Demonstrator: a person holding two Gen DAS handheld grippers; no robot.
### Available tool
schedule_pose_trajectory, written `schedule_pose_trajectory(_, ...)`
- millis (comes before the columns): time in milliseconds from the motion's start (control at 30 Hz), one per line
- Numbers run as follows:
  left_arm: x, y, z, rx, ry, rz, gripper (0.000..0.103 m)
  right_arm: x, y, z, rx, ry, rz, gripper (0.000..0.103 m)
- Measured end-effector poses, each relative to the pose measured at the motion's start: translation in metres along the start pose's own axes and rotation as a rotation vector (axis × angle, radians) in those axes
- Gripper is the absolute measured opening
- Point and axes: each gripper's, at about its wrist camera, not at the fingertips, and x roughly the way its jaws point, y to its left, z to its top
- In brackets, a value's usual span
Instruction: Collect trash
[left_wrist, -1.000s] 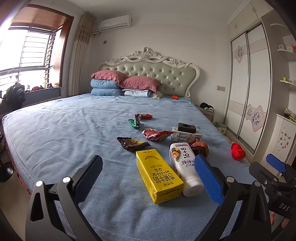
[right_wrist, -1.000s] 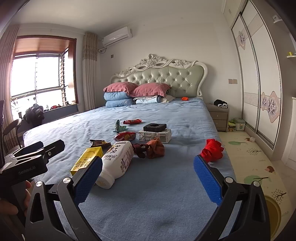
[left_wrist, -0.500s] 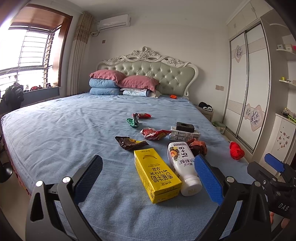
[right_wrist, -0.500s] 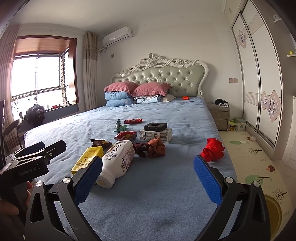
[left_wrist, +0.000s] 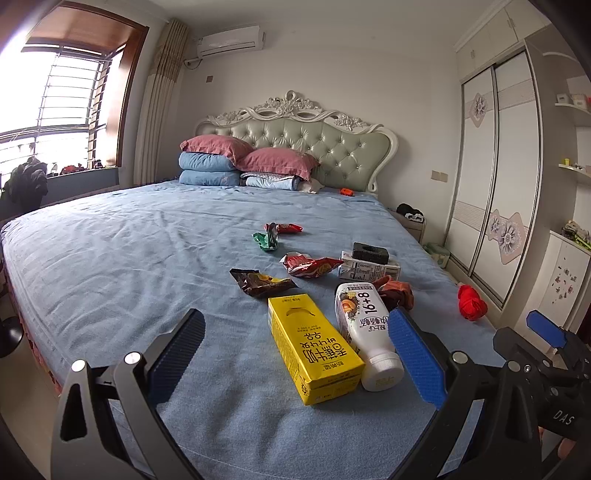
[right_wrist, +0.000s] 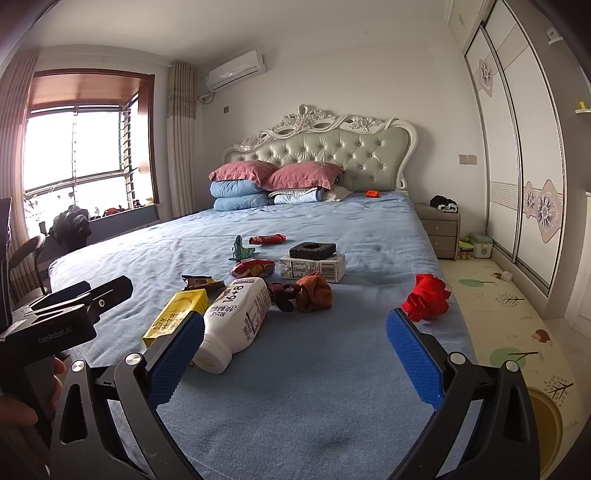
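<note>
Black gripper (left_wrist: 295, 354) frames, blue textured pads (left_wrist: 415, 356), silver screws, "GenRobot.AI" lettering.

The room is a bedroom with plain pale walls. A wide bed (left_wrist: 110, 258) with a blue cover fills most of it, and its tufted headboard (left_wrist: 314, 136) has a white carved frame. Pink and blue pillows (right_wrist: 255, 184) are stacked against it. On the left, a barred window (right_wrist: 81, 147) lets in strong daylight beside a beige curtain (right_wrist: 181, 140). An air conditioner (left_wrist: 231, 38) hangs high on the wall. On the right stand a sliding-door wardrobe (right_wrist: 524, 155) with flower patterns and a grey nightstand (right_wrist: 441, 230). A play mat (right_wrist: 495, 306) with tree pictures covers the floor.
</note>
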Motion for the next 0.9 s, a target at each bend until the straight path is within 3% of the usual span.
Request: schedule_pose_trajectory(900, 0.0059, 0.0009, 0.0015, -0.007, 0.022, -0.009, 0.099, 0.0061, 0.0004, 0.0026, -0.007, 0.024, 0.001, 0.095)
